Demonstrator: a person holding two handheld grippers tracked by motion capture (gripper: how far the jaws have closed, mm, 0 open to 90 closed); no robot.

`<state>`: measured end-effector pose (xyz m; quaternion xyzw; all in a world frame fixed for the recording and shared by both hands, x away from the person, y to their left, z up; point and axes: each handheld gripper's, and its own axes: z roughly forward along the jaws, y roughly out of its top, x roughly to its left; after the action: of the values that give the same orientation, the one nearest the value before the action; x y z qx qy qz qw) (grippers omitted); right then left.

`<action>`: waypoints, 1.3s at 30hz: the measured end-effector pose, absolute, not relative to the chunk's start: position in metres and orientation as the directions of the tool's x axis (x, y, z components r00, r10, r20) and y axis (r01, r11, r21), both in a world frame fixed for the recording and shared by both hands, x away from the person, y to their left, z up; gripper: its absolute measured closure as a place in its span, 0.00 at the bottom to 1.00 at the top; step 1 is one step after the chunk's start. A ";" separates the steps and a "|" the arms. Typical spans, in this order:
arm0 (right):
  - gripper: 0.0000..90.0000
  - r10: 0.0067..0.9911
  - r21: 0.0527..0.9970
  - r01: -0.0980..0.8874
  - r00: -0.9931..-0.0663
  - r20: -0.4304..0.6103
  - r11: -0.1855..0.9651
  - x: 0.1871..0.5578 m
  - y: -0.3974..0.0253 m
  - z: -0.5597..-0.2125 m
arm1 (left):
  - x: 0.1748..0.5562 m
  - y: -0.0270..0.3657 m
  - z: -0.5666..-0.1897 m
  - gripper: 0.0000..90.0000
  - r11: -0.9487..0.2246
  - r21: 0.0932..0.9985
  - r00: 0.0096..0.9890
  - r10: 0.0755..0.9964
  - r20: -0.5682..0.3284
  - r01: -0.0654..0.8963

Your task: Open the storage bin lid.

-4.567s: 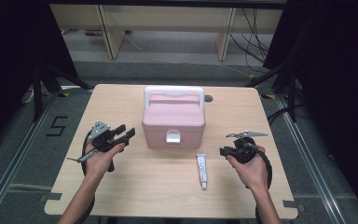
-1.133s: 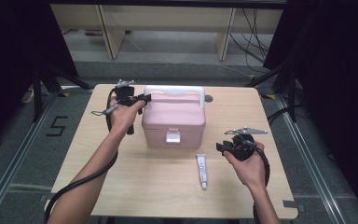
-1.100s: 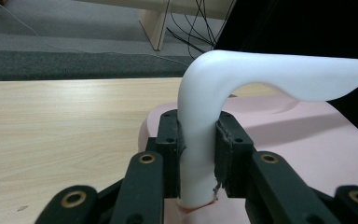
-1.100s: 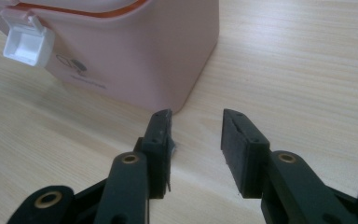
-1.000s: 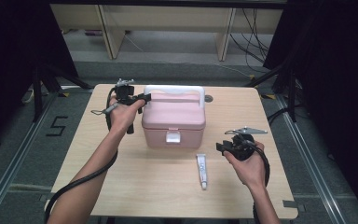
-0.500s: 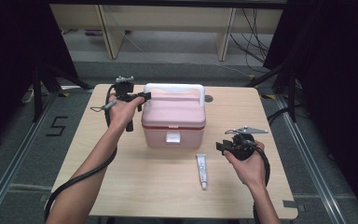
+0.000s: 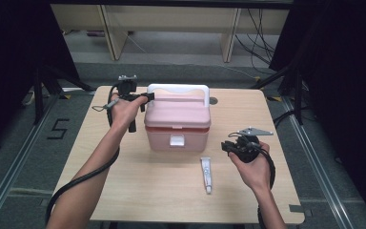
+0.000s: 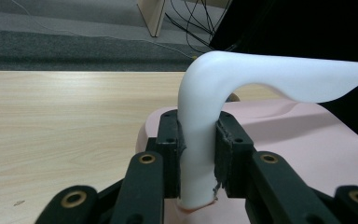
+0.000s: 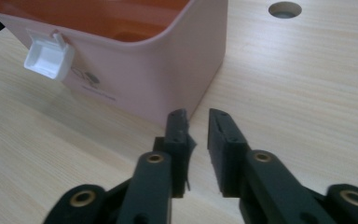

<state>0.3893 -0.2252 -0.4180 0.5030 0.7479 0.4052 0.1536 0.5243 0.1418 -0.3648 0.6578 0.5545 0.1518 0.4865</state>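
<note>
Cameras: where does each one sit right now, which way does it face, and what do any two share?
High view: above the near table edge, facing forward and down; both forearms, left gripper, right gripper, tube.
Left gripper view: on the left gripper, facing along its jaws clamped on the white handle.
Right gripper view: on the right gripper, facing the pink box.
Shared: all three show the pink box.

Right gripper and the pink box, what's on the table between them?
In the high view, bare tabletop separates the right gripper from the pink box; the white tube lies nearer the person, below that stretch.
</note>
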 end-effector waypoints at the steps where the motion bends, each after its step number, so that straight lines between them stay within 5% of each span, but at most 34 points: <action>1: 0.93 0.876 0.772 0.607 -0.460 0.148 0.189 0.391 -0.226 -0.418 | 0.524 0.142 -0.364 0.82 0.083 0.807 0.340 0.878 -0.336 0.585; 5: 1.00 0.871 0.762 0.622 -0.463 0.168 0.183 0.390 -0.222 -0.414 | 0.526 0.143 -0.364 0.82 0.079 0.804 0.340 0.878 -0.336 0.590; 39: 1.00 0.811 0.801 0.564 -0.554 0.187 0.201 0.409 -0.178 -0.395 | 0.530 0.143 -0.361 0.82 0.096 0.778 0.327 0.870 -0.368 0.620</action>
<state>0.4091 -0.1778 -0.3949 0.4509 0.7621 0.4431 0.1395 0.5299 0.1434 -0.3611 0.6595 0.5651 0.1305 0.4782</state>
